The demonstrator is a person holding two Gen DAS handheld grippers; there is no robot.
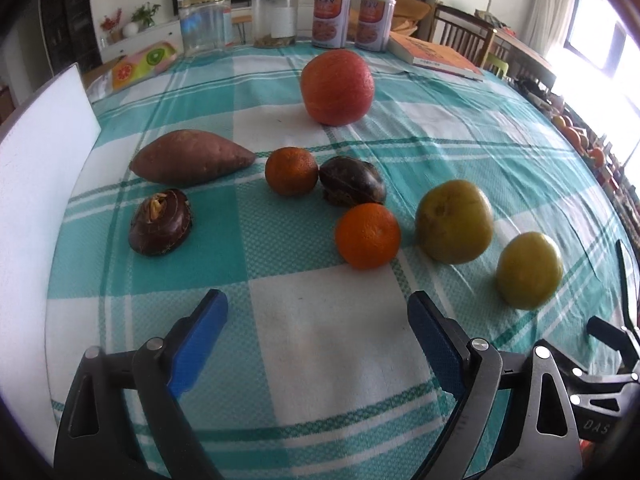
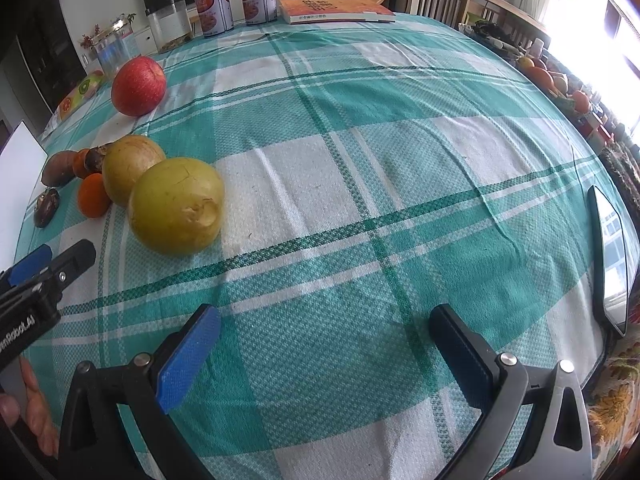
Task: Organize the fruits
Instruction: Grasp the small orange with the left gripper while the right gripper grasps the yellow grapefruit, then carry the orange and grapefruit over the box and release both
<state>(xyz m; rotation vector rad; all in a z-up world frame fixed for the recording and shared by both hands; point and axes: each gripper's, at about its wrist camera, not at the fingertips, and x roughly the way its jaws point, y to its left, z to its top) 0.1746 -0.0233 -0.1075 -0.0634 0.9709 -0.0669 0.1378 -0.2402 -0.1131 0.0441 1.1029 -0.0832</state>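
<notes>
On the teal checked tablecloth (image 1: 320,340) lie a red apple (image 1: 337,87), a sweet potato (image 1: 191,157), two oranges (image 1: 291,171) (image 1: 367,236), two dark brown chestnut-like things (image 1: 161,222) (image 1: 352,181) and two yellow-green pears (image 1: 453,221) (image 1: 529,269). My left gripper (image 1: 316,312) is open above bare cloth, in front of the near orange, holding nothing. My right gripper (image 2: 326,326) is open over bare cloth, to the right of the near pear (image 2: 176,206). The apple (image 2: 138,86) and the far pear (image 2: 130,168) show at the left of the right wrist view, as do the left gripper's fingertips (image 2: 30,262).
A white board (image 1: 36,208) stands at the left edge. At the back are a clear jar (image 1: 205,22), another jar (image 1: 275,16), two cans (image 1: 331,18), a book (image 1: 436,54) and a fruit-print tray (image 1: 140,64). A phone-like dark slab (image 2: 610,264) lies at the right edge.
</notes>
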